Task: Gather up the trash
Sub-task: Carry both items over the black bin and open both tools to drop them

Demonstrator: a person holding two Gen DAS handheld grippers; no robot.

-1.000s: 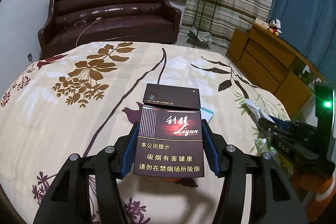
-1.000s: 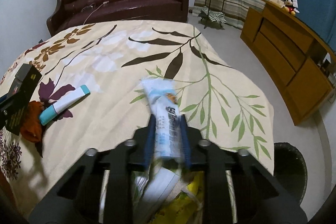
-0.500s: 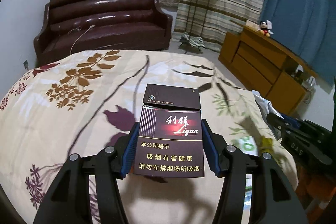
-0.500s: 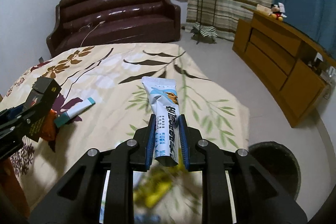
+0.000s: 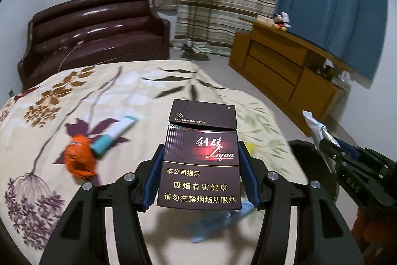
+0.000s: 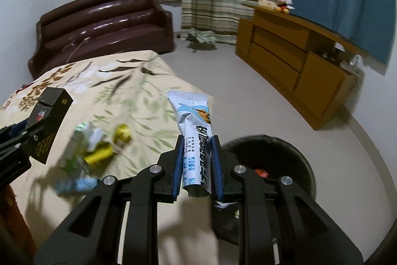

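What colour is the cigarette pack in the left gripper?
Dark maroon-brown with a red glow; clearest in the left wrist view: cigarette pack.

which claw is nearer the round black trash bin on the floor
Right. The right claw, shut on a white and blue sachet, hangs beside the round black trash bin; the left claw, holding a dark cigarette pack, is over the bed.

Maroon cigarette pack [image 5: 201, 160]; floral cream bedspread [image 5: 74, 96].
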